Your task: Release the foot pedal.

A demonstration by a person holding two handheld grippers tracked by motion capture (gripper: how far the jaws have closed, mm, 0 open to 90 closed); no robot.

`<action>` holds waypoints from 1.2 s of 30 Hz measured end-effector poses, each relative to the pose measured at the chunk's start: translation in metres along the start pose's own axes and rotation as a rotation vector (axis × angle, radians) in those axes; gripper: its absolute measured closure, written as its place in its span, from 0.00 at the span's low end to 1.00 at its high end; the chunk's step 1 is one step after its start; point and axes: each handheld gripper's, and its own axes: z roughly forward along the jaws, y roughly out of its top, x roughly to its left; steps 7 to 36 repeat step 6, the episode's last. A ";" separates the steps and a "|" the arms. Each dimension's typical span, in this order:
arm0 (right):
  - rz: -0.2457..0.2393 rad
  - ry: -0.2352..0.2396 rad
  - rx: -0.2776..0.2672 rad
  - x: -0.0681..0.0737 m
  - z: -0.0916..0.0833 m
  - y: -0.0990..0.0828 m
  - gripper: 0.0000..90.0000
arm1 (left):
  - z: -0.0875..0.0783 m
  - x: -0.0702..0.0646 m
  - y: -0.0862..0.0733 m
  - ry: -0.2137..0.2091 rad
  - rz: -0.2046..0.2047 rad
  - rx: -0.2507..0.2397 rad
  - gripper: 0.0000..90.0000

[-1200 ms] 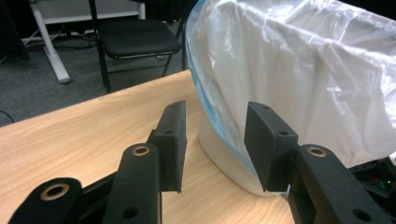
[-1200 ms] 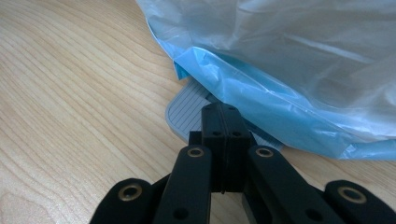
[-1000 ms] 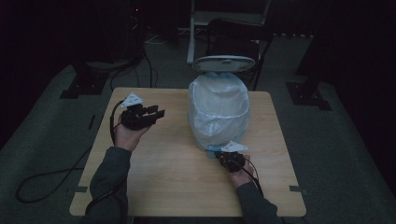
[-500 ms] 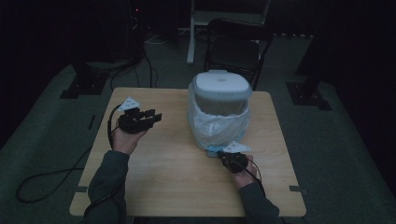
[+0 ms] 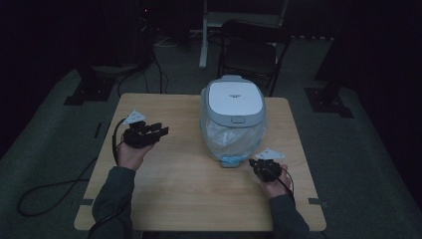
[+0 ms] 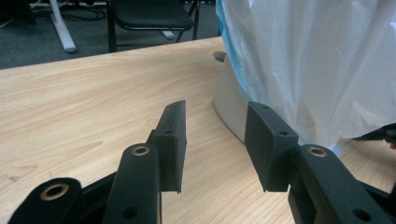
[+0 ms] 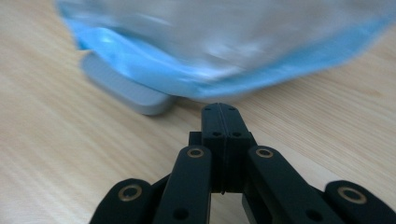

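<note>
A white and grey lidded appliance (image 5: 234, 102) stands on the wooden table (image 5: 189, 199), right of centre, with its lid down. A clear plastic bag with a blue hem (image 5: 234, 139) hangs around its body. My left gripper (image 5: 160, 131) is held above the table's left part, well clear of the appliance and pointing toward it. Its jaws stand open and empty (image 6: 215, 121), with the bag (image 6: 317, 60) and the white base (image 6: 229, 107) beyond them. My right gripper (image 5: 254, 162) sits low at the appliance's near right corner. It is shut and empty (image 7: 223, 109), just short of the blue hem (image 7: 163, 65).
A grey foot of the appliance (image 7: 130, 91) pokes out from under the bag. A black chair (image 5: 249, 50) stands behind the table's far edge. Cables (image 5: 45, 199) trail on the floor to the left. The surroundings are dark.
The appliance's lid, raised behind the open bag a second ago, has come down and is shut. My left gripper dropped slightly toward me. My right gripper shifted a little right.
</note>
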 end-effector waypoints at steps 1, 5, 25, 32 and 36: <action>0.022 -0.010 0.001 -0.004 0.000 -0.002 1.00 | 0.000 0.000 -0.001 0.001 -0.002 0.002 0.66; 0.099 -0.056 0.009 -0.020 0.005 -0.008 0.90 | 0.001 0.001 -0.007 0.007 -0.005 0.008 0.66; 0.113 -0.070 0.007 -0.023 0.006 -0.009 0.85 | 0.001 0.001 -0.008 0.011 -0.004 0.011 0.66; 0.113 -0.070 0.007 -0.023 0.006 -0.009 0.85 | 0.001 0.001 -0.008 0.011 -0.004 0.011 0.66; 0.113 -0.070 0.007 -0.023 0.006 -0.009 0.85 | 0.001 0.001 -0.008 0.011 -0.004 0.011 0.66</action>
